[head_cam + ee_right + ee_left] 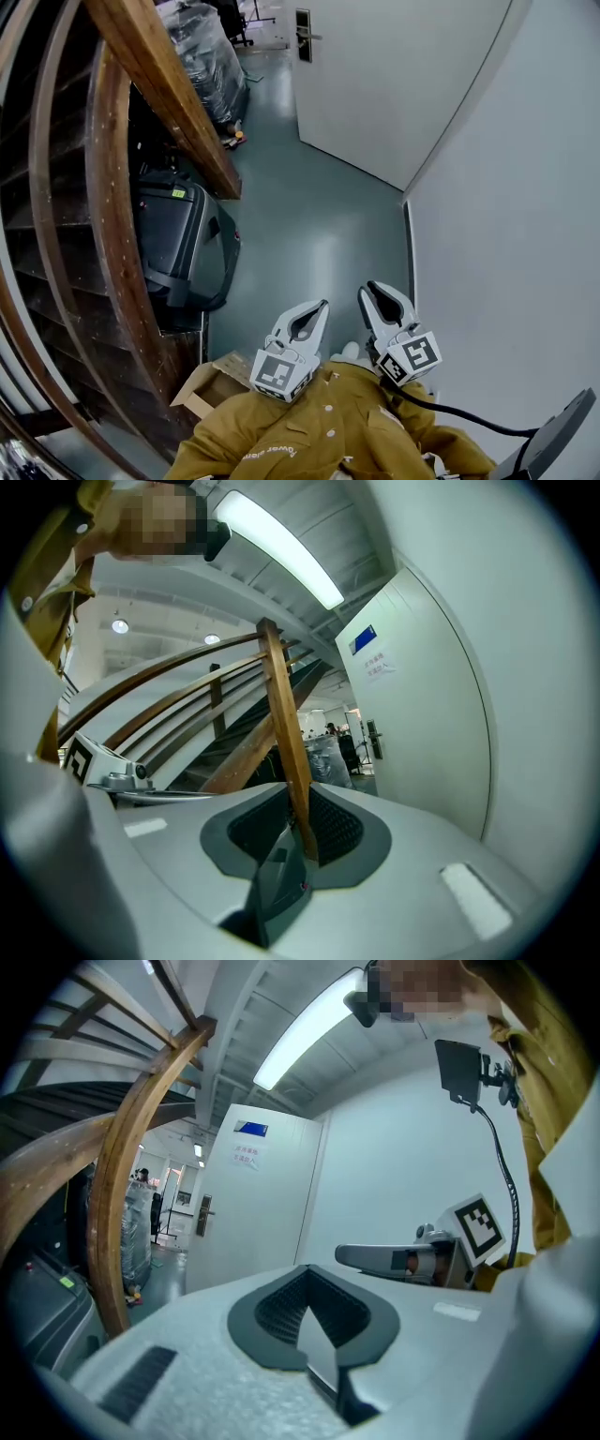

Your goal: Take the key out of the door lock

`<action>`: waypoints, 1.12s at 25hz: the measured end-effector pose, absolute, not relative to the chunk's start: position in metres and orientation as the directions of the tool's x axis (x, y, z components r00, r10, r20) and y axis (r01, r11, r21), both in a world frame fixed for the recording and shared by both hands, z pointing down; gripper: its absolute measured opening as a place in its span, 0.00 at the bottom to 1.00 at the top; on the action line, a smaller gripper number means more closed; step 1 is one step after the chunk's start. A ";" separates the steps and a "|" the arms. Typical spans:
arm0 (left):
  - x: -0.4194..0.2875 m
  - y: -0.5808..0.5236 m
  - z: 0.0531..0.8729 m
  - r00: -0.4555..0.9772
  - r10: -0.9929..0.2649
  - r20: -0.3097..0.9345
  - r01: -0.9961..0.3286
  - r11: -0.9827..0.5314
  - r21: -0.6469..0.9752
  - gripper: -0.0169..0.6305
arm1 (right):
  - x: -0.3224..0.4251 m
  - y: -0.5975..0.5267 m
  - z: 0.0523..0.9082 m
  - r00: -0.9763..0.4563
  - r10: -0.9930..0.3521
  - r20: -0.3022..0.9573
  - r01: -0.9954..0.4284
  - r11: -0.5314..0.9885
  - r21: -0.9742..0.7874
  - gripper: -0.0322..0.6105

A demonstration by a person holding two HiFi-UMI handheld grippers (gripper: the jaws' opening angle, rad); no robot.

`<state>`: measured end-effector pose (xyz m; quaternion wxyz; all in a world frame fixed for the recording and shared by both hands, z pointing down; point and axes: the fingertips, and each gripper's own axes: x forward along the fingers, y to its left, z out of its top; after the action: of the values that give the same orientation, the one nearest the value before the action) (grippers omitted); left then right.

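The key itself was too small to make out. It could only sit at the lock plate (303, 36) near the free edge of the white door (375, 84), at the far end of the corridor, where a lever handle (313, 37) stuck out just beside the plate. The door leaf appeared to be swung open, with a lit room beyond its edge.

A long stretch of grey-green floor (309, 225) lay between that lock and the person, so the task's thing was well out of reach, and the step in hand was probably only the approach.

The left claw (314, 317) was closed with nothing in it. The right claw (378, 298) had its jaws a little apart and was also empty; only the distant wooden post of the staircase (169, 94) showed through the gap. Both were held close to the chest of the mustard jacket (319, 431) and pointed forward down the corridor, a carrying pose rather than a reach.

To the person's left, under the stairs, stood a black case (183, 239) and an open cardboard box (202, 389), well clear of the path to the door.
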<state>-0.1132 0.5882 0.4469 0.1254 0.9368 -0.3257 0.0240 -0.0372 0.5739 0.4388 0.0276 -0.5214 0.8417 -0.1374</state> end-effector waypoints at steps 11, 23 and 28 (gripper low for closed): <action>-0.118 0.430 0.479 0.791 -0.589 0.163 -0.610 -0.747 0.264 0.02 | -0.002 0.433 0.466 -0.330 -0.928 0.171 -0.932 0.291 -0.219 0.17; -0.009 0.123 0.437 0.727 -0.663 0.179 -0.686 -0.706 0.173 0.02 | 0.110 0.115 0.424 -0.422 -0.904 0.074 -0.891 0.398 -0.220 0.14; -0.005 0.028 0.444 0.693 -0.694 0.194 -0.721 -0.662 0.205 0.02 | 0.114 0.013 0.430 -0.455 -0.884 0.105 -0.875 0.422 -0.237 0.13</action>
<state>-0.0052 0.0284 0.4437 0.1338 0.9103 -0.3886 0.0492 0.1141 0.0129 0.4296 0.0179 -0.5217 0.8430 -0.1297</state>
